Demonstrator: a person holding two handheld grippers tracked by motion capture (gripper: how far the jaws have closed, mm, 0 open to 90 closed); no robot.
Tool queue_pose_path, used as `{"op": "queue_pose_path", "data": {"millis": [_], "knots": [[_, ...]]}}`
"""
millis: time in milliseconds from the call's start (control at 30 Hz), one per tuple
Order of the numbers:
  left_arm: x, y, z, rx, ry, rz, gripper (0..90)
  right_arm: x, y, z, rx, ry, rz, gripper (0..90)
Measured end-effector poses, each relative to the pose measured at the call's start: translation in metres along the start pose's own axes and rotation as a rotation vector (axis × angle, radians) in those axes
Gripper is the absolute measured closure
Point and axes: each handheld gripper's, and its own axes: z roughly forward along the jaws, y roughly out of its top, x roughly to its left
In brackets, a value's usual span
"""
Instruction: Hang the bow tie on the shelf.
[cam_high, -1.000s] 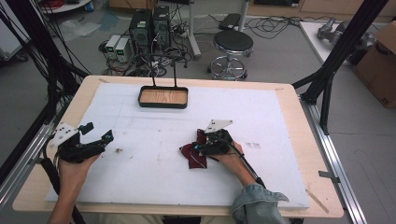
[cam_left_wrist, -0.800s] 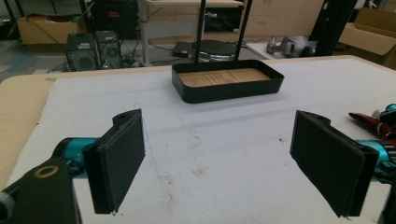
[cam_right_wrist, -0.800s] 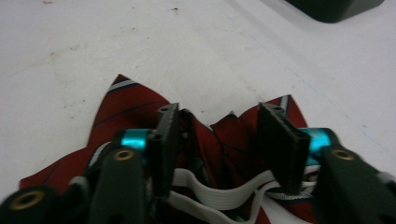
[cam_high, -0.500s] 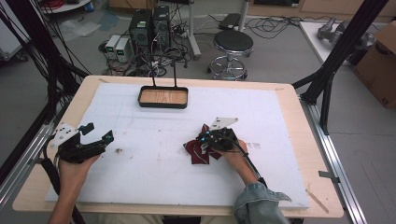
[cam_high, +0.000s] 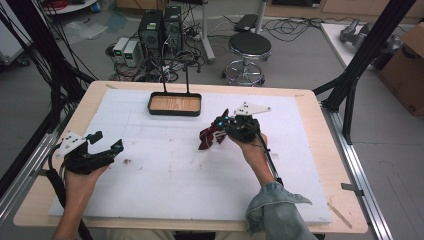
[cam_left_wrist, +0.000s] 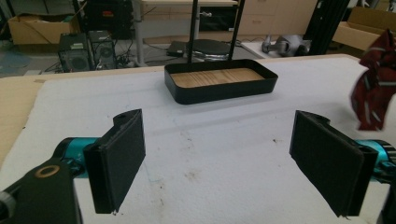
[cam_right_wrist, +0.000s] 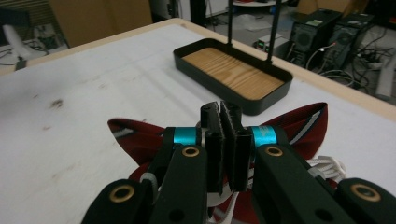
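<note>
A dark red striped cloth (cam_high: 208, 138) hangs bunched from my right gripper (cam_high: 223, 125), lifted off the white mat right of centre. In the right gripper view the gripper (cam_right_wrist: 226, 128) has its pads pressed together on the cloth (cam_right_wrist: 133, 137), whose red folds spread to both sides, with a white cord beneath. My left gripper (cam_high: 106, 143) rests at the mat's left side, open and holding nothing. In the left gripper view its pads (cam_left_wrist: 119, 163) stand wide apart over bare mat, and the cloth (cam_left_wrist: 376, 88) shows at the right edge.
A black tray (cam_high: 175, 112) with a wooden floor and two upright rods stands at the far middle of the mat (cam_high: 165, 180); it is also seen as the tray (cam_left_wrist: 219, 93) and tray (cam_right_wrist: 224, 100). A stool, computers and cables stand on the floor beyond the table.
My right gripper has closed on the red cloth and lifted it off the mat, moving slightly toward the far side. The left gripper has stayed where it was.
</note>
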Motion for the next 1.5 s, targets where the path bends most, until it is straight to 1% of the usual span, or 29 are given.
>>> {"op": "queue_pose_path", "data": {"millis": [100, 133, 167, 233, 267, 333, 367, 400, 433, 467, 500, 700, 733, 767, 800, 833, 900, 967, 1033, 1100, 1133, 1167, 1200, 1233, 1300, 1333, 1400, 1467, 1500], "knots": [[0.001, 0.0, 0.0, -0.001, -0.001, 0.0, 18.5, -0.004, 0.014, 0.006, -0.007, -0.036, 0.004, 87.9], [0.001, 0.0, 0.0, -0.001, -0.001, 0.0, 18.5, -0.004, 0.014, 0.006, -0.007, -0.036, 0.004, 87.9], [0.001, 0.0, 0.0, -0.001, -0.001, -0.001, 18.5, -0.007, 0.023, 0.011, -0.015, -0.05, 0.028, 87.9], [0.001, 0.0, 0.0, -0.002, -0.004, -0.003, 18.5, -0.009, 0.032, 0.016, -0.011, -0.085, 0.029, 87.9], [0.001, -0.001, 0.0, -0.002, -0.003, -0.003, 18.5, -0.011, 0.037, 0.019, -0.008, -0.092, 0.03, 87.9], [0.001, -0.001, 0.0, -0.001, -0.005, -0.003, 18.5, -0.013, 0.047, 0.024, -0.018, -0.107, 0.027, 87.9], [0.001, -0.001, 0.001, -0.001, -0.007, -0.004, 18.5, -0.013, 0.047, 0.024, -0.018, -0.107, 0.027, 87.9], [0.001, -0.001, 0.001, 0.001, -0.009, -0.002, 18.5, -0.014, 0.056, 0.031, -0.02, -0.121, 0.02, 87.9], [0.0, -0.002, 0.002, 0.001, -0.01, -0.003, 18.5, -0.014, 0.061, 0.034, -0.024, -0.123, 0.02, 87.9], [0.0, -0.002, 0.002, 0.001, -0.01, -0.003, 18.5, -0.014, 0.061, 0.034, -0.024, -0.123, 0.02, 87.9], [0.0, -0.002, 0.002, 0.002, -0.012, -0.002, 18.5, -0.015, 0.07, 0.042, -0.028, -0.14, 0.016, 87.9], [0.0, -0.003, 0.004, 0.004, -0.019, -0.006, 18.5, -0.018, 0.092, 0.061, -0.053, -0.174, 0.017, 87.9], [0.0, -0.004, 0.005, 0.005, -0.019, -0.005, 18.5, -0.018, 0.095, 0.064, -0.053, -0.178, 0.024, 87.9], [0.0, -0.004, 0.005, 0.005, -0.019, -0.005, 18.5, -0.018, 0.098, 0.067, -0.055, -0.189, 0.019, 87.9], [0.0, -0.004, 0.005, 0.004, -0.02, -0.01, 18.5, -0.018, 0.098, 0.067, -0.055, -0.189, 0.019, 87.9], [0.0, -0.005, 0.006, 0.006, -0.02, -0.008, 18.6, -0.02, 0.102, 0.073, -0.062, -0.209, 0.01, 87.9], [0.0, -0.005, 0.006, 0.007, -0.019, -0.011, 18.6, -0.022, 0.104, 0.078, -0.065, -0.228, 0.019, 87.9], [-0.001, -0.006, 0.007, 0.013, -0.024, -0.005, 18.6, -0.024, 0.104, 0.083, -0.073, -0.231, 0.034, 87.9], [-0.002, -0.006, 0.008, 0.012, -0.027, -0.003, 18.6, -0.025, 0.105, 0.086, -0.089, -0.241, 0.023, 87.9], [-0.002, -0.006, 0.008, 0.014, -0.027, -0.001, 18.6, -0.027, 0.11, 0.089, -0.084, -0.246, 0.032, 87.9], [-0.002, -0.006, 0.009, 0.013, -0.028, -0.003, 18.6, -0.027, 0.112, 0.09, -0.102, -0.255, 0.024, 87.9], [-0.002, -0.006, 0.009, 0.013, -0.028, -0.003, 18.6, -0.028, 0.115, 0.09, -0.104, -0.259, 0.031, 87.9], [-0.002, -0.006, 0.009, 0.01, -0.03, -0.006, 18.6, -0.028, 0.115, 0.09, -0.104, -0.259, 0.031, 87.9], [-0.001, -0.006, 0.008, 0.012, -0.028, -0.005, 18.6, -0.03, 0.118, 0.094, -0.098, -0.256, 0.038, 87.9], [-0.001, -0.006, 0.009, 0.012, -0.028, -0.006, 18.6, -0.03, 0.12, 0.097, -0.093, -0.27, 0.027, 87.9], [-0.001, -0.006, 0.009, 0.012, -0.028, -0.006, 18.6, -0.031, 0.121, 0.098, -0.087, -0.265, 0.04, 87.9], [-0.001, -0.006, 0.008, 0.015, -0.03, -0.002, 18.6, -0.032, 0.122, 0.101, -0.086, -0.264, 0.042, 87.9], [-0.001, -0.006, 0.008, 0.017, -0.032, -0.001, 18.6, -0.031, 0.122, 0.102, -0.081, -0.265, 0.04, 87.9], [-0.001, -0.006, 0.008, 0.017, -0.033, -0.001, 18.6, -0.031, 0.124, 0.105, -0.069, -0.269, 0.029, 87.9]]}}
